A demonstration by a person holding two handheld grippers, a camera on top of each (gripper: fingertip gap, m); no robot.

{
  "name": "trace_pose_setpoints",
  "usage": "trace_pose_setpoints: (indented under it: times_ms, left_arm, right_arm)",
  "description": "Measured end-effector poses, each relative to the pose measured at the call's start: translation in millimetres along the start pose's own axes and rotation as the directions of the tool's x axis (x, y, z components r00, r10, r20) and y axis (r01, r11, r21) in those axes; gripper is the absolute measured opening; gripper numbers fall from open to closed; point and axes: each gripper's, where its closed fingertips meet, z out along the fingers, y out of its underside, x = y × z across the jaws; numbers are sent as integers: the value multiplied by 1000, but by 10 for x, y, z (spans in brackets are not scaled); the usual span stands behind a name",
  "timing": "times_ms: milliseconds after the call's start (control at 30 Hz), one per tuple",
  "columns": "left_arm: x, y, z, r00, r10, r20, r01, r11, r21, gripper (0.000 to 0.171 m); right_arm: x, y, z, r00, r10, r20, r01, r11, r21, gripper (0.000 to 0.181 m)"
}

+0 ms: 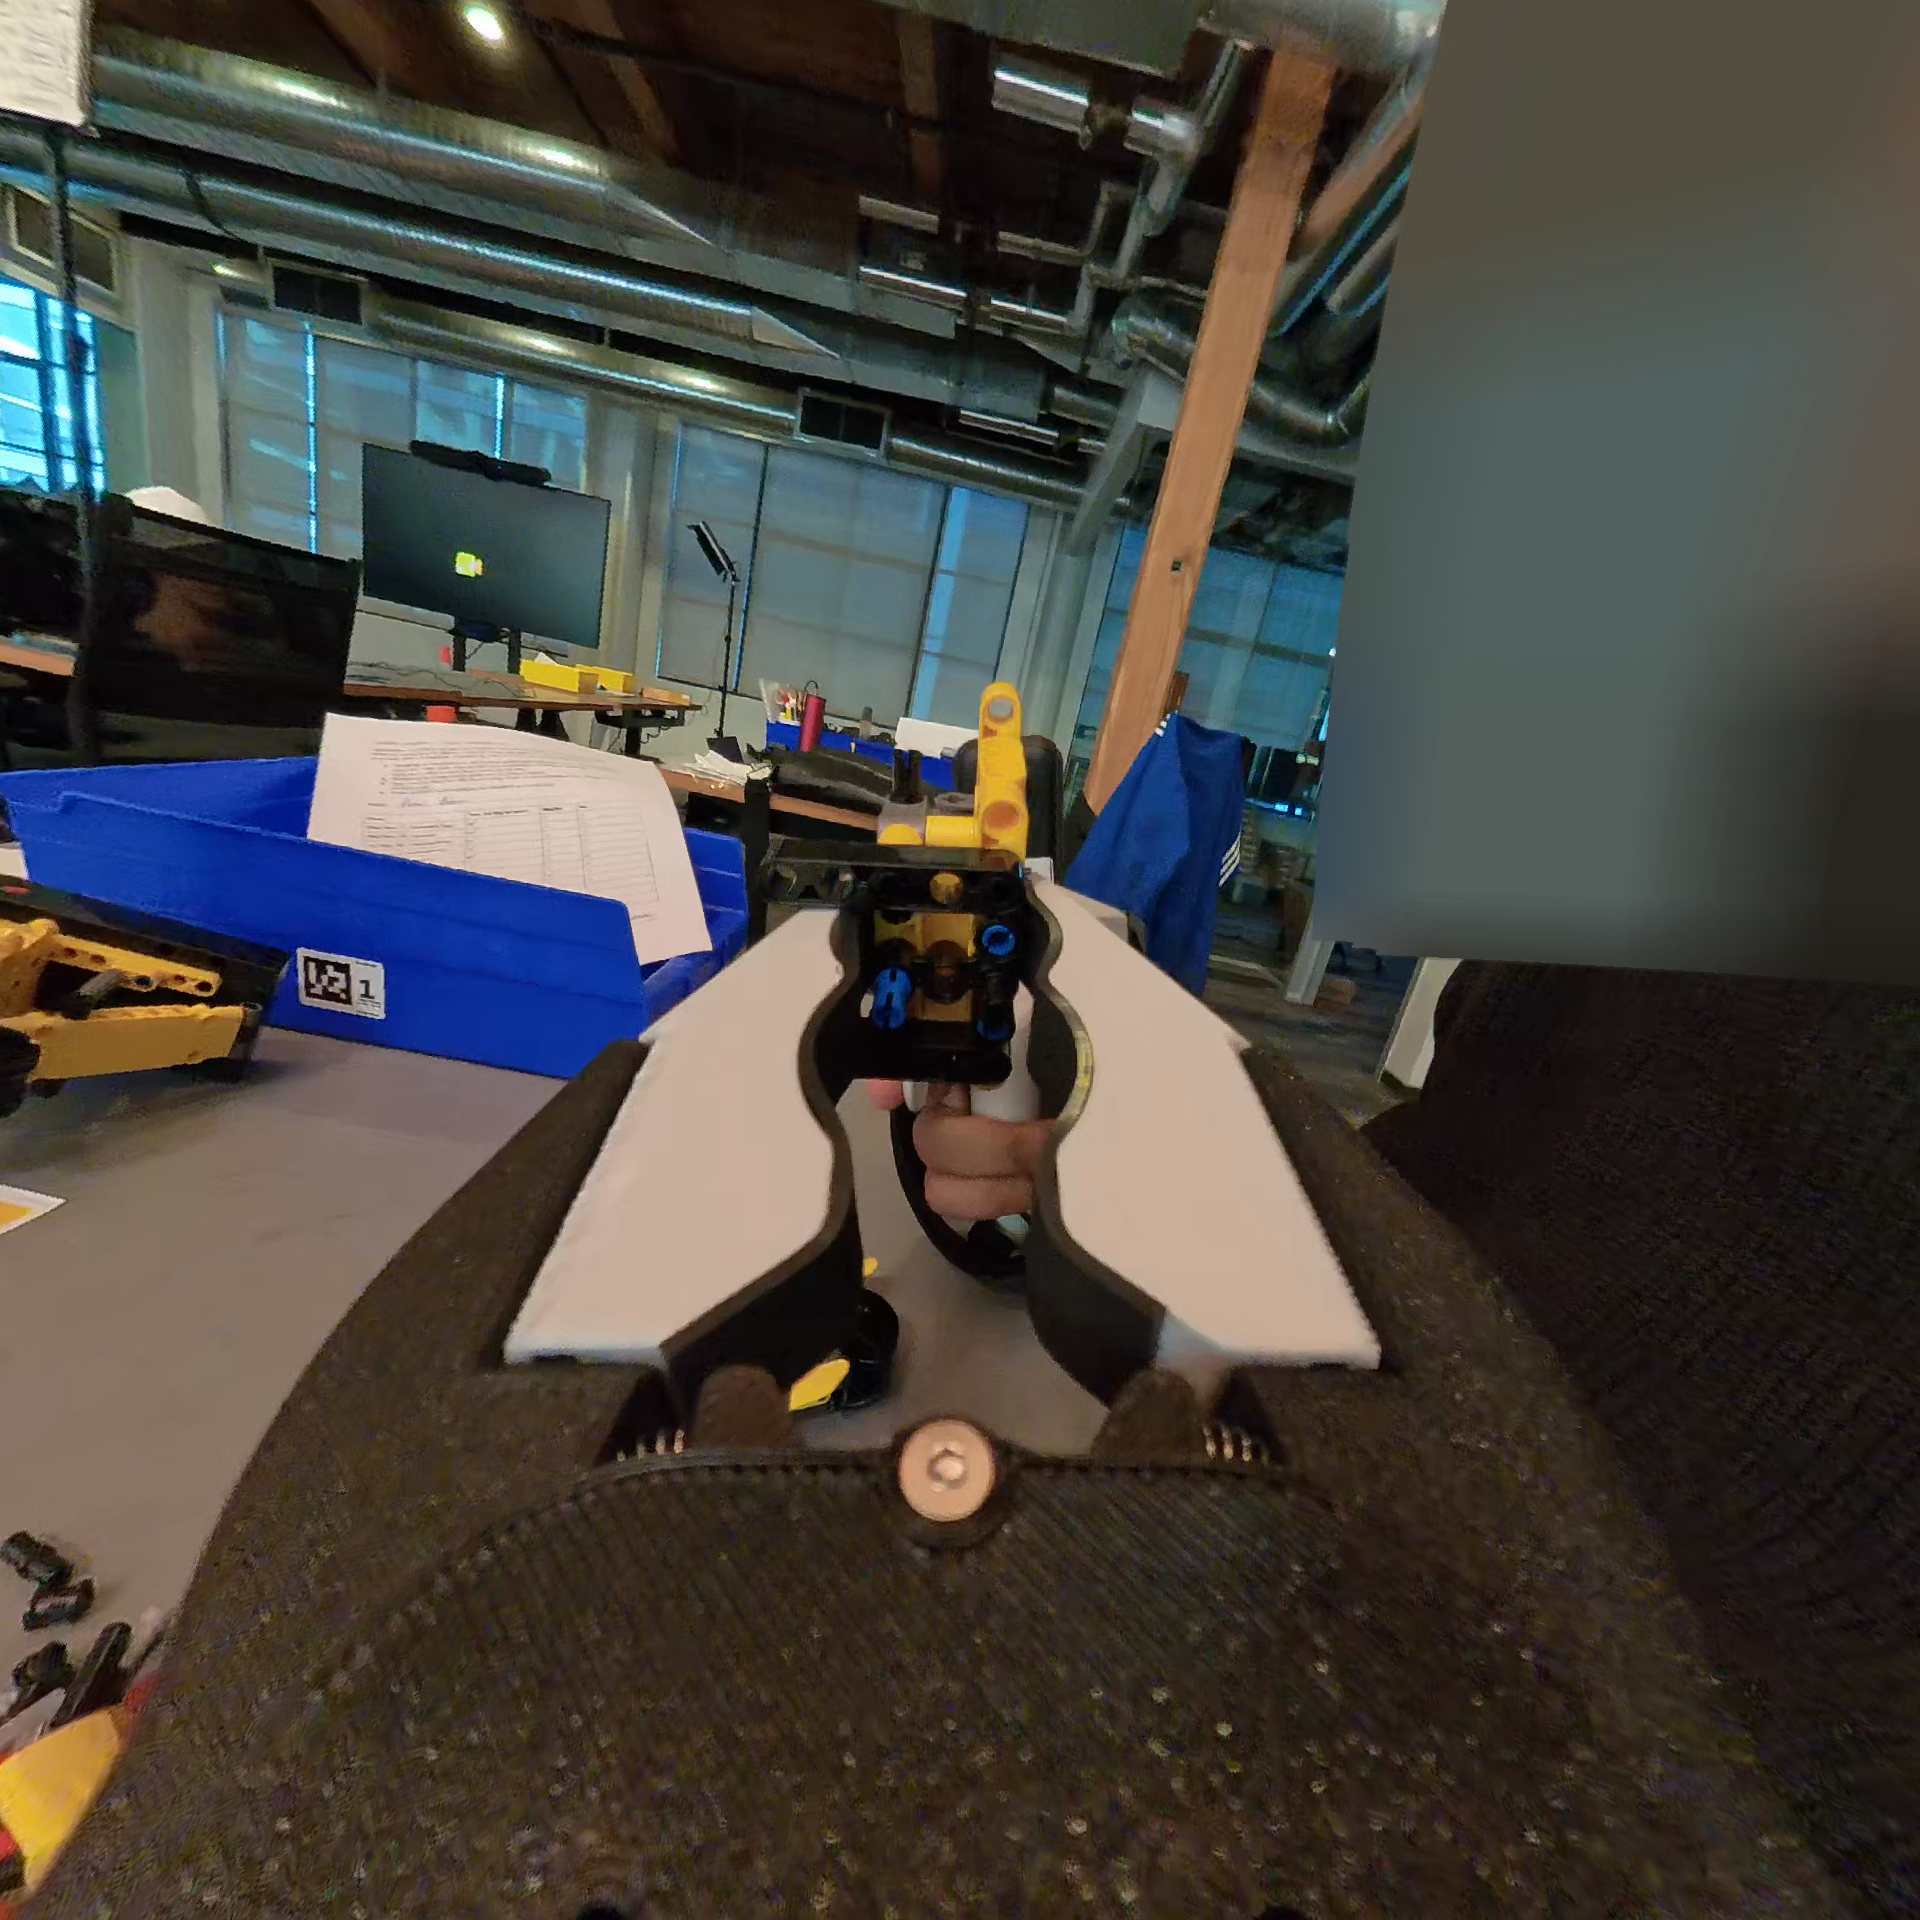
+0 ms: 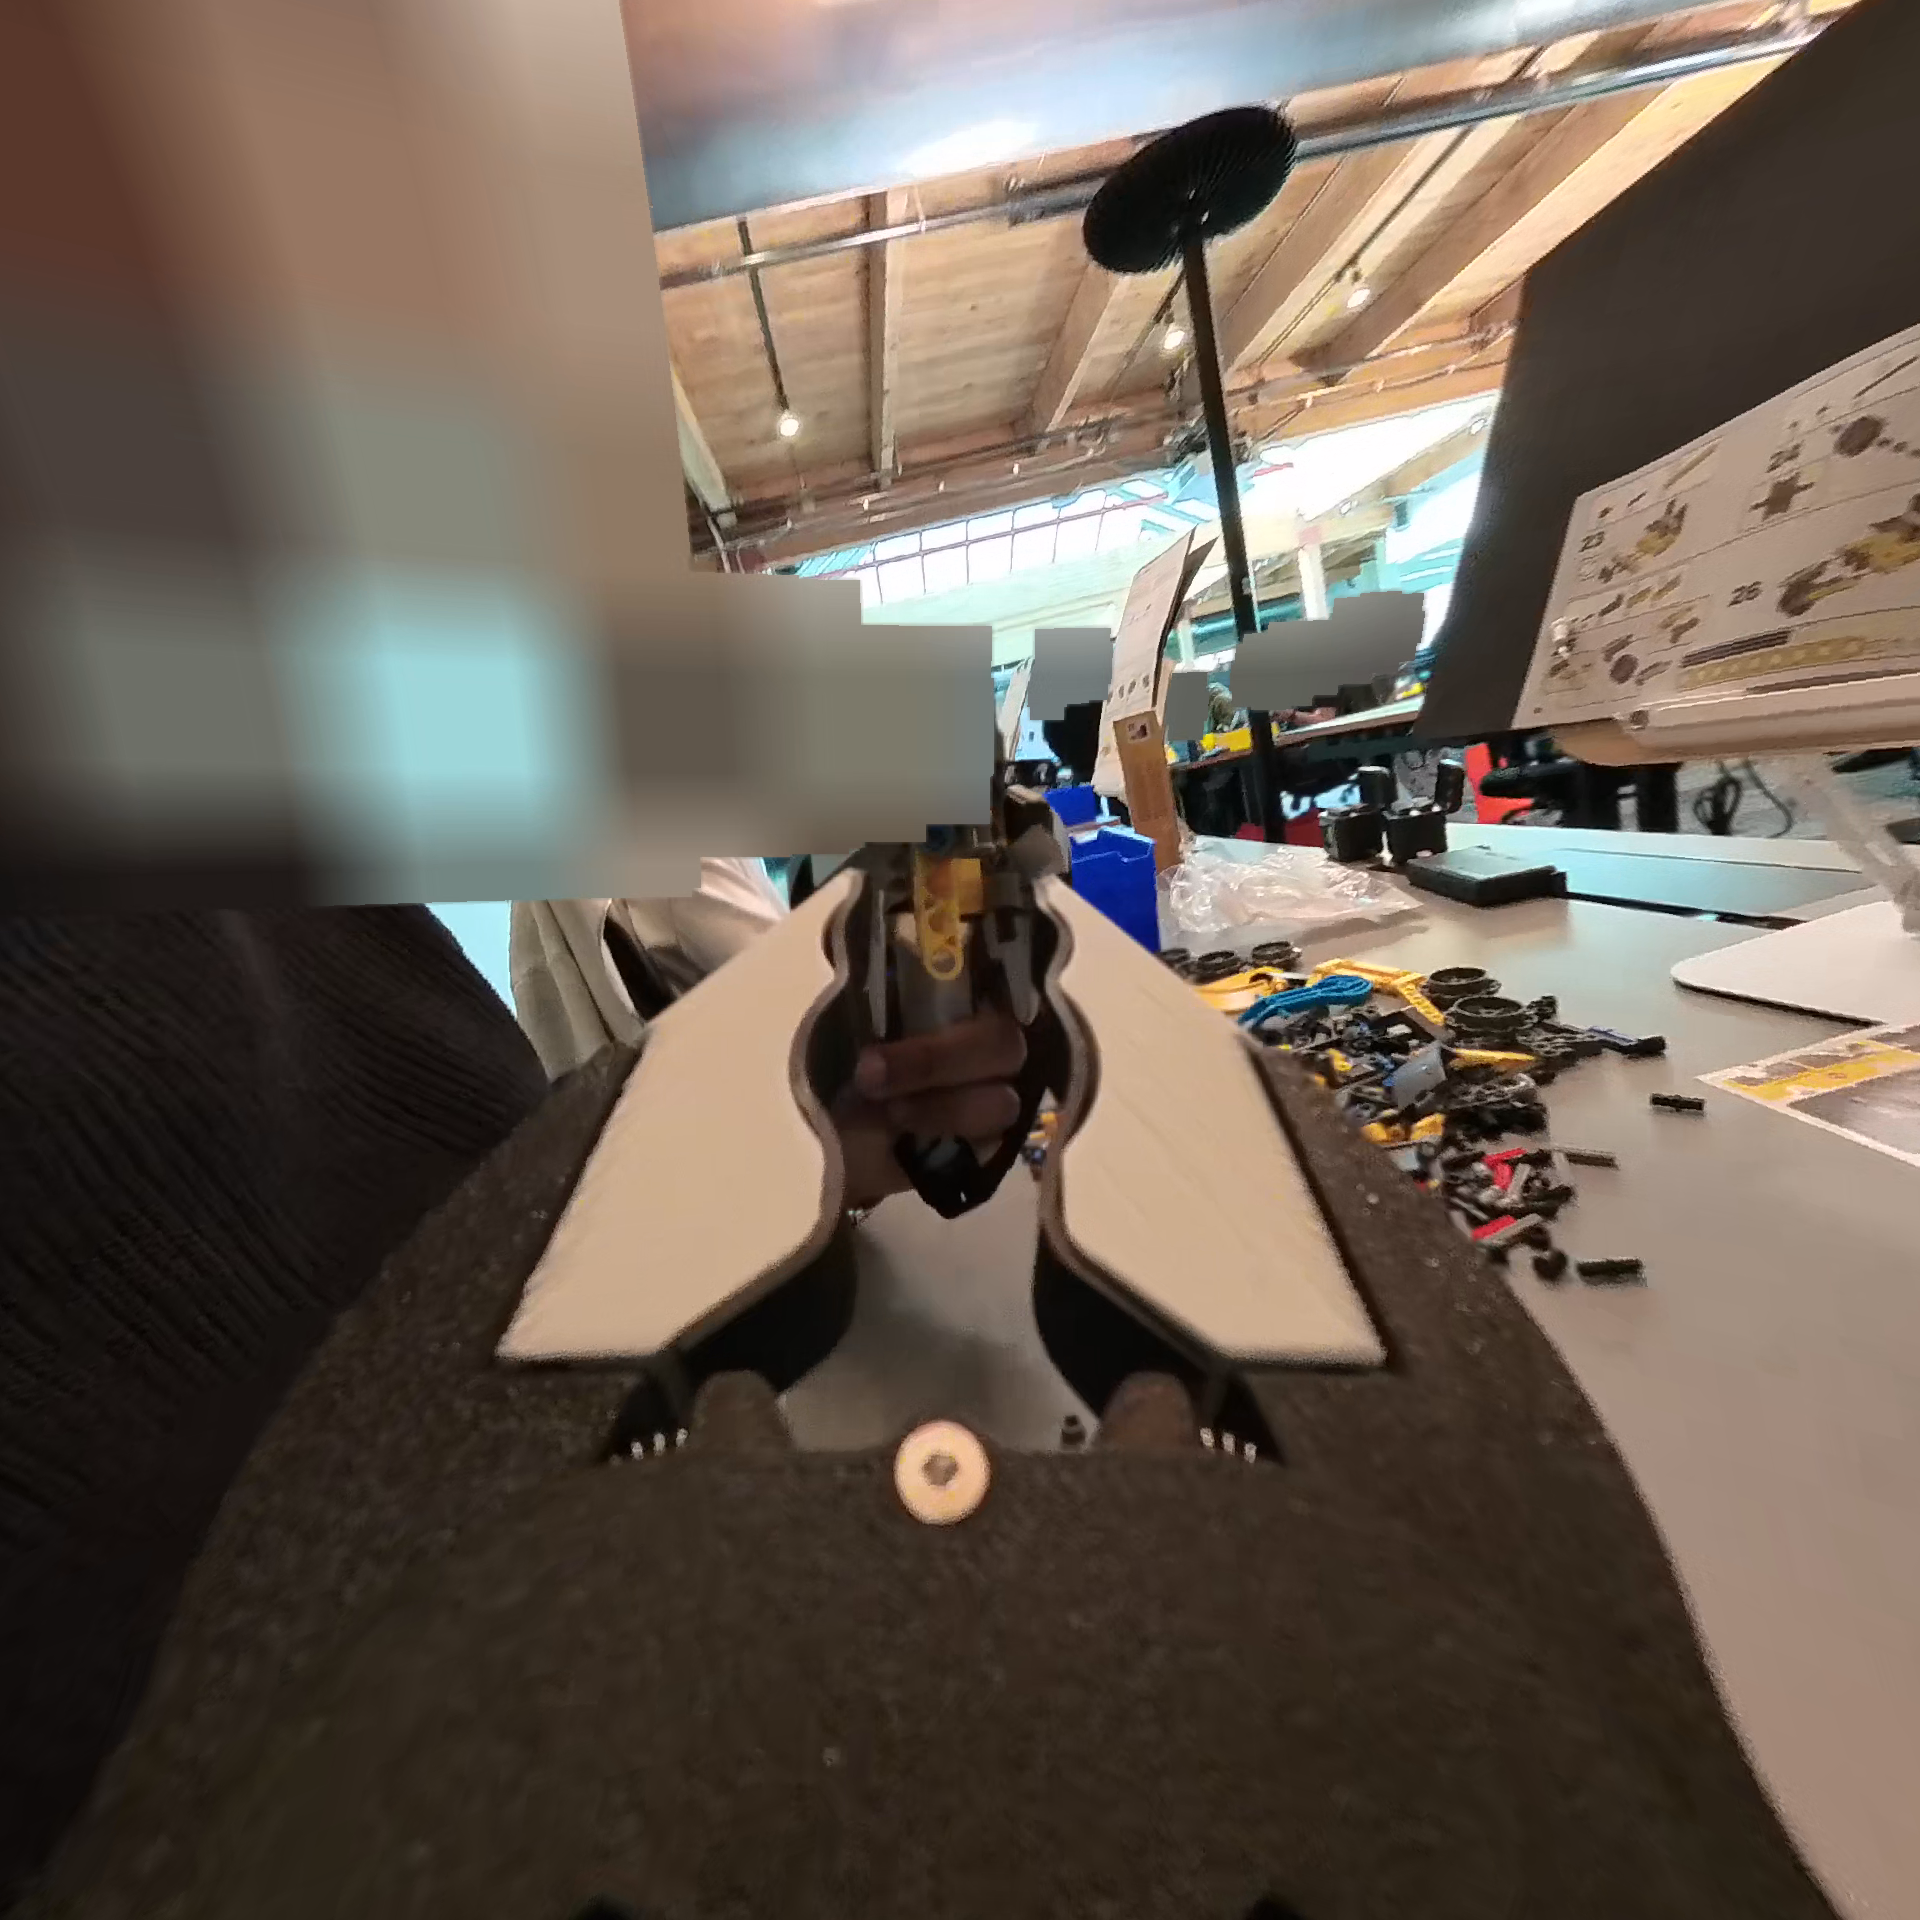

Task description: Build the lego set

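A: What was the left gripper (image 1: pixel 935 977) doing?

B: It was clenched on a black-and-yellow brick assembly (image 1: pixel 940 971) with blue pins, lifted clear of the grey desk (image 1: pixel 208 1195), probably so its end face was open to work on.

A: And the right gripper (image 2: pixel 951 935)?

B: Its fingers were drawn in around the same kind of small assembly (image 2: pixel 940 925), seemingly gripping it; a blur patch covered the top, so contact wasn't certain. A hand (image 2: pixel 935 1081) showed behind it.

A: Anything else around?

B: A blue bin (image 1: pixel 416 935) with a paper sheet (image 1: pixel 499 821) toward the desk's far left edge, a half-built yellow model (image 1: pixel 114 997) cut off at the left, loose parts (image 2: pixel 1434 1070) heaped mid-desk, and an instruction page (image 2: pixel 1714 561) propped at the right.
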Motion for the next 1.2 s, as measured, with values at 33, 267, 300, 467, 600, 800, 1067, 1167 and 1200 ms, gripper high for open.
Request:
trace_pose_setpoints:
  times_ms: [33, 267, 300, 467, 600, 800, 1067, 1167, 1200]
  left_arm:
    - [-32, -13, -20, 1000, -11, 11, 10, 1000, 7, 20]
    - [-329, 39, -178, 981, 75, 179, -59, 994, -94, 20]
    - [-369, 73, -208, 973, 106, 206, -80, 988, -129, 20]
    - [-501, 216, -324, 940, 197, 277, -126, 959, -255, 20]
    - [-525, 295, -299, 942, 193, 274, -113, 952, -284, 20]
    - [-502, 335, -295, 926, 242, 289, -149, 939, -311, 20]
    - [-464, 372, -286, 924, 255, 285, -159, 934, -319, 21]
    - [-458, 384, -308, 924, 250, 290, -155, 936, -316, 21]
    - [-458, 384, -317, 924, 246, 292, -151, 938, -313, 21]
  right_arm:
    - [23, -32, -20, 1000, 4, -11, -4, 1000, 16, 31]
    - [415, -192, -308, 959, 27, -281, -26, 1000, 8, 38]
    - [466, -155, -358, 940, 10, -341, -25, 999, -42, 39]
    - [514, 338, -521, 796, -251, -551, 16, 919, -395, 55]
    - [489, 885, -580, 723, -441, -531, -35, 745, -666, 73]
    - [487, 874, -860, 588, -518, -621, -75, 730, -679, 90]
    - [430, 1157, -1019, 569, -483, -665, -202, 702, -683, 86]
    - [463, 1275, -1006, 595, -466, -655, -256, 662, -704, 83]
    - [481, 1337, -1032, 601, -456, -657, -291, 641, -710, 87]
